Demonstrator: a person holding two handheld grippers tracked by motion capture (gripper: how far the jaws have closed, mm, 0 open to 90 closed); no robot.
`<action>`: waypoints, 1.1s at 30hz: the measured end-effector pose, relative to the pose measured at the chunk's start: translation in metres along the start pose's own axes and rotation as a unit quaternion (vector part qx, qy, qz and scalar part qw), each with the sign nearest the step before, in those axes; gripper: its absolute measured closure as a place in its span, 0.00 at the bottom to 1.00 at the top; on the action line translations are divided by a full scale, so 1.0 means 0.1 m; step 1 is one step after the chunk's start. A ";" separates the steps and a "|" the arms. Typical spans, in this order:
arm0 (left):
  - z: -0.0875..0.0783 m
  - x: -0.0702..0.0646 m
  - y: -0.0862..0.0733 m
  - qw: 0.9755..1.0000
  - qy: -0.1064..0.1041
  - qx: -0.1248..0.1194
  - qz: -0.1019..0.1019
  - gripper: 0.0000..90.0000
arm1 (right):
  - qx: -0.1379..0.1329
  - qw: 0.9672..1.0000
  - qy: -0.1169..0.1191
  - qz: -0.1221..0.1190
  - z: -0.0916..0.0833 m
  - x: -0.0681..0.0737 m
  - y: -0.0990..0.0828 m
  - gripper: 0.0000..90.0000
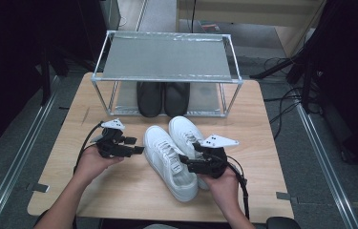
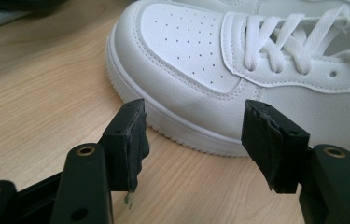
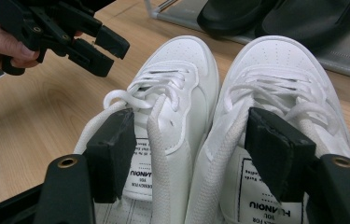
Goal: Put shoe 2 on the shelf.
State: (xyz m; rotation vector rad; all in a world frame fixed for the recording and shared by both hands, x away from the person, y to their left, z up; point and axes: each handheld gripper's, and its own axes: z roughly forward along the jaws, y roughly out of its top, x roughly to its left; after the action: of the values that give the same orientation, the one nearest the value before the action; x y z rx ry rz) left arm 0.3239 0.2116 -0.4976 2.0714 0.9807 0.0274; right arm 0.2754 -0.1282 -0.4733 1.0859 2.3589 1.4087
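Two white lace-up sneakers stand side by side on the wooden table, toes pointing away from me: the left sneaker and the right sneaker. My right gripper is open at their heels, one jaw inside the left sneaker and the other inside the right sneaker, with the two adjoining collars between the jaws. My left gripper is open just off the left sneaker's outer side near the toe, holding nothing. From above, the left gripper and right gripper flank that sneaker.
A metal-framed shoe rack stands at the table's far side, with a pair of black shoes on its bottom level, close behind the white toes. The left gripper and its hand lie ahead in the right gripper view.
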 end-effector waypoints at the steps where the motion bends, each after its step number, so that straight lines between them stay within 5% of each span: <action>1: -0.01 0.01 0.00 1.000 0.003 -0.001 0.001 0.45 | -0.001 1.000 0.001 0.000 0.00 0.00 -0.01 0.40; 7: -0.06 0.08 0.01 1.000 0.008 -0.010 -0.007 0.45 | 0.035 0.999 -0.018 -0.038 0.04 0.08 -0.04 0.44; 12: -0.04 0.07 0.03 1.000 0.009 -0.006 -0.002 0.46 | 0.034 0.999 -0.020 -0.021 0.06 0.05 -0.03 0.51; 19: -0.05 0.07 0.04 1.000 0.012 -0.011 -0.002 0.46 | 0.037 0.997 -0.054 -0.045 0.11 0.12 -0.05 0.49; 33: -0.04 0.08 0.04 1.000 0.010 -0.016 -0.001 0.46 | 0.068 0.996 -0.039 -0.041 0.15 0.08 0.01 0.63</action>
State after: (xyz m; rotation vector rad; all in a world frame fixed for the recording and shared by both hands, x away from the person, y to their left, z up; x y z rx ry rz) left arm 0.3307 0.2180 -0.4945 2.0443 0.9886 0.0623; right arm 0.2779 -0.1126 -0.4784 1.0439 2.4440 1.1709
